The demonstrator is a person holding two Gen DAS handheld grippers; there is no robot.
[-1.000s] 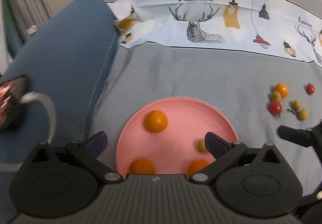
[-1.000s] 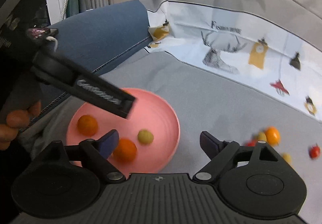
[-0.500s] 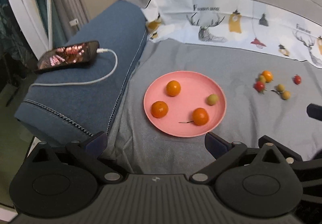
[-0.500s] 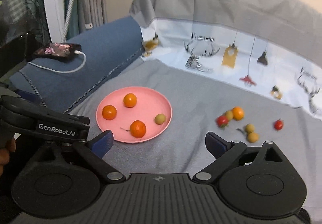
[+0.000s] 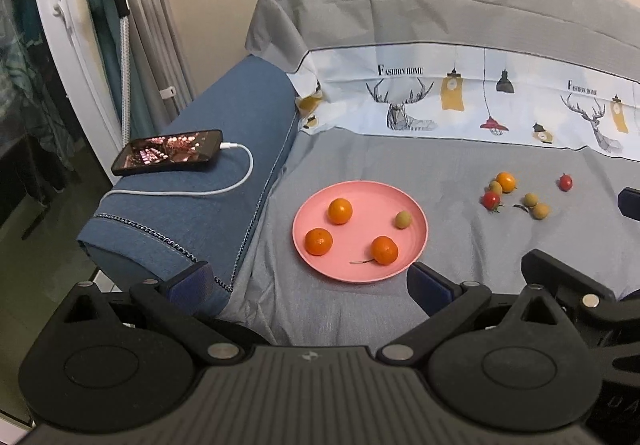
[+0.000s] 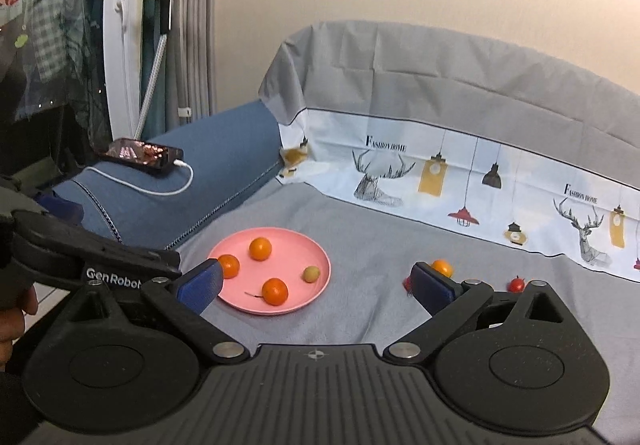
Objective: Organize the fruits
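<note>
A pink plate (image 5: 308, 205) lies on the grey cloth and holds three oranges (image 5: 340, 211) and a small green fruit (image 5: 403, 219). To its right lies a loose cluster: an orange (image 5: 505, 181), a red tomato (image 5: 491, 199), another red tomato (image 5: 565, 182) and yellowish fruits (image 5: 531, 200). My left gripper (image 5: 310, 283) is open and empty, held back from the plate's near rim. My right gripper (image 6: 315, 283) is open too, with nothing between its blue pads; the plate (image 6: 312, 257) shows beyond them. Its right finger hides part of the cluster, where an orange (image 6: 442, 267) peeks out.
A phone (image 5: 168, 157) with a white cable (image 5: 240, 181) rests on the blue armrest (image 5: 224, 213) at the left. A printed cloth (image 5: 460, 101) covers the sofa back. The left gripper's body (image 6: 100, 257) and a hand fill the right wrist view's left edge.
Both grippers have pulled back and up from the plate, so the whole plate, armrest and phone came into view. The right gripper's jaws have spread a little wider.
</note>
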